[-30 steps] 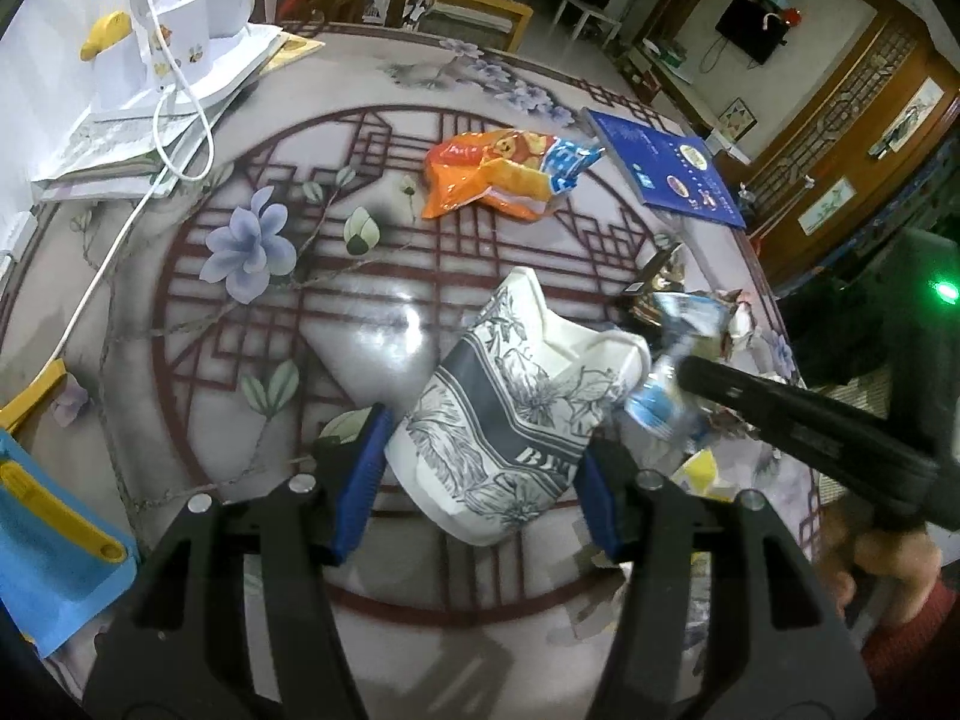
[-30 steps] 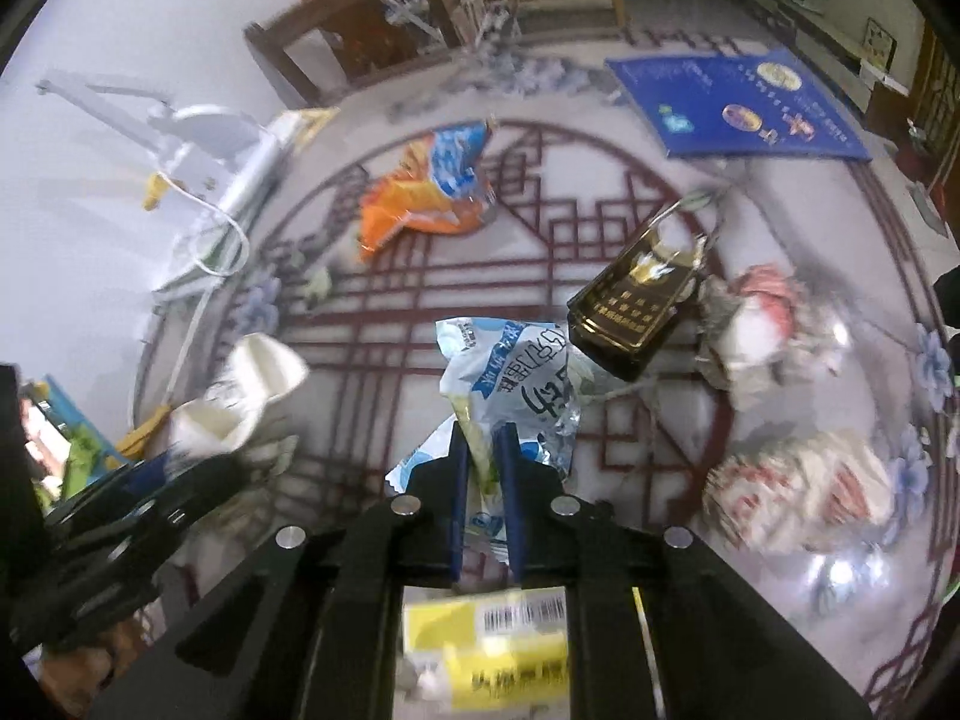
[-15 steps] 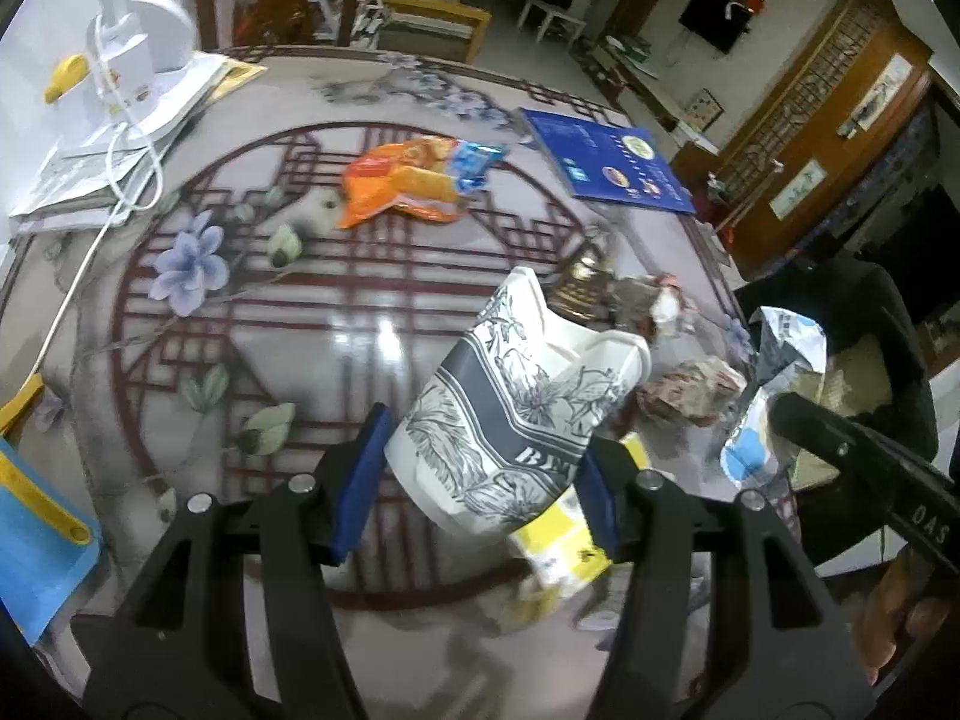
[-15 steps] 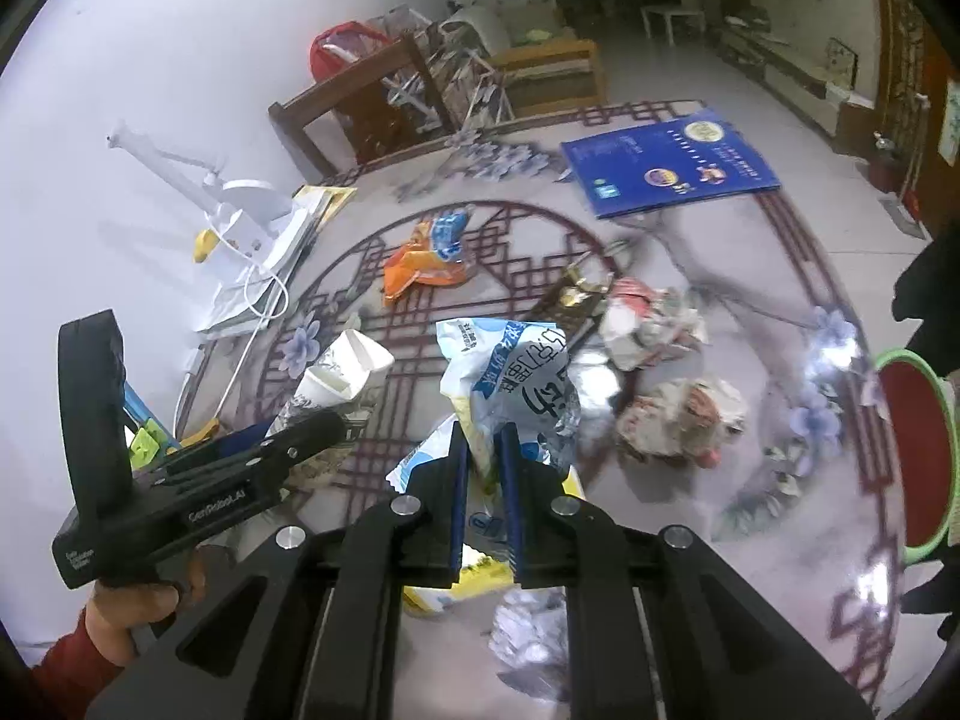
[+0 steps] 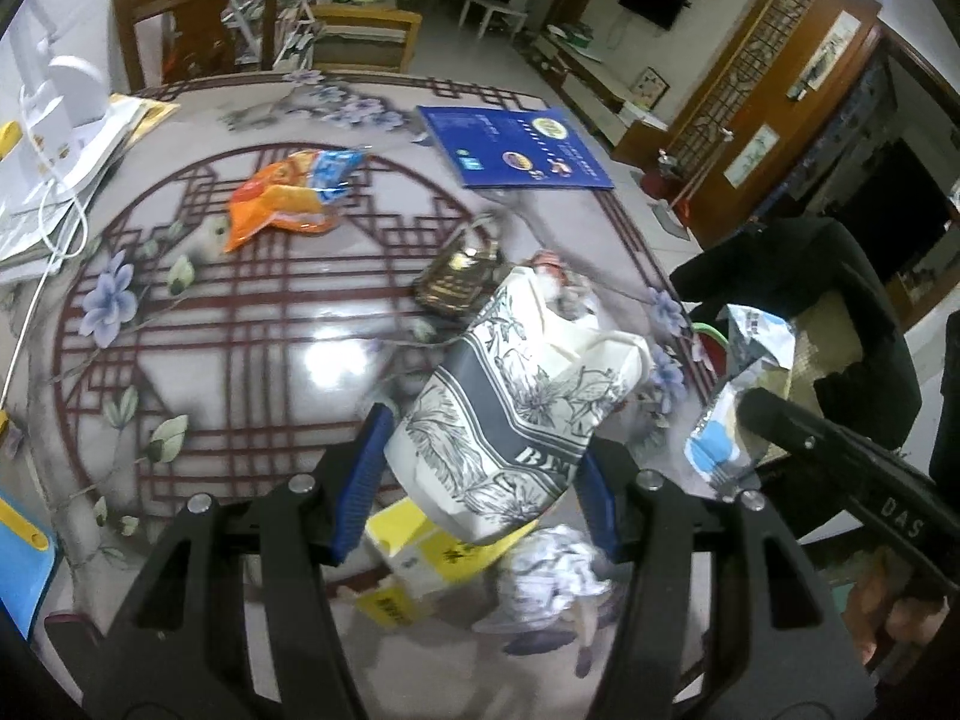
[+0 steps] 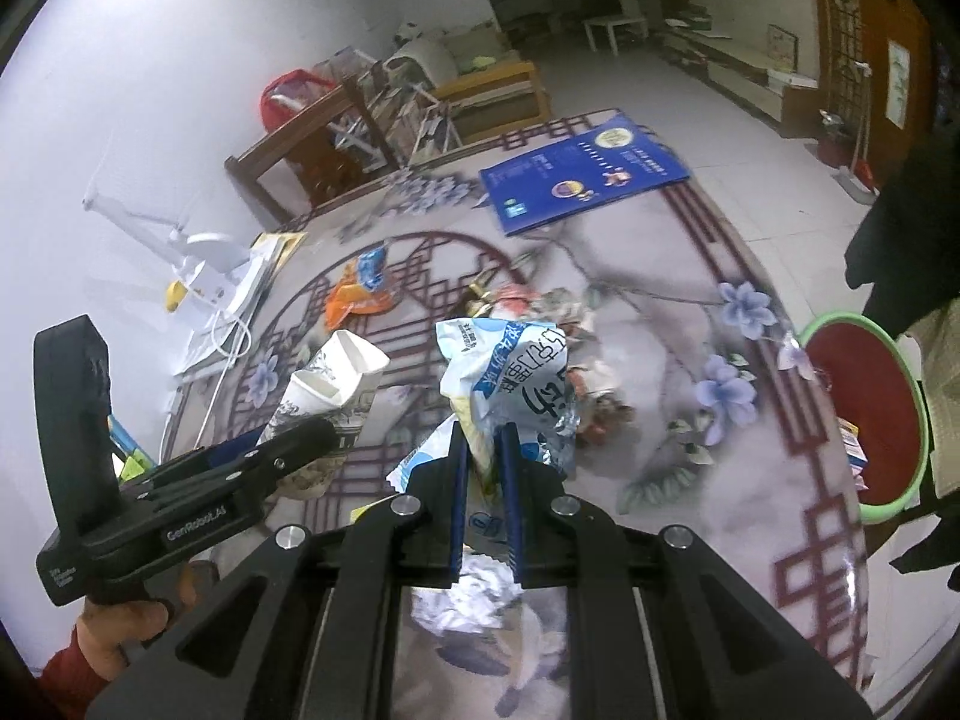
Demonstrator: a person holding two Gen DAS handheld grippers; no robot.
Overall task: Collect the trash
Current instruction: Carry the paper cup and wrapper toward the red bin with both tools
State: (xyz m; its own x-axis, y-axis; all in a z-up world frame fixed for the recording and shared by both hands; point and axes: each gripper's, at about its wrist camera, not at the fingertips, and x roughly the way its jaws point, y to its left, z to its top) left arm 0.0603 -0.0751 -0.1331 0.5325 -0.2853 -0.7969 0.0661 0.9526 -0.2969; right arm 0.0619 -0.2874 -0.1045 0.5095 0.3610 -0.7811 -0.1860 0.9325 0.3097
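Observation:
My left gripper (image 5: 483, 468) is shut on a crushed white paper cup with grey flower print (image 5: 516, 420) and holds it above the table; the cup shows in the right wrist view (image 6: 330, 384) too. My right gripper (image 6: 485, 456) is shut on a blue and white foil wrapper (image 6: 510, 378), raised over the table; the wrapper appears at the right of the left wrist view (image 5: 732, 396). An orange snack bag (image 5: 288, 198), a dark gold packet (image 5: 459, 276), crumpled wrappers (image 6: 576, 324) and yellow-labelled paper (image 5: 432, 552) lie on the table. A red bin with a green rim (image 6: 864, 408) stands past the table's right edge.
A blue booklet (image 5: 516, 147) lies at the far side of the patterned table (image 5: 240, 330). A white lamp with its cord (image 5: 54, 120) stands on papers at the left. A wooden chair (image 5: 198, 24) is behind the table. A chair draped in black cloth (image 5: 840, 324) is at the right.
Both grippers have risen and moved right with their loads. The right gripper with the wrapper has swung toward the table's right edge, bringing the red bin closer in view.

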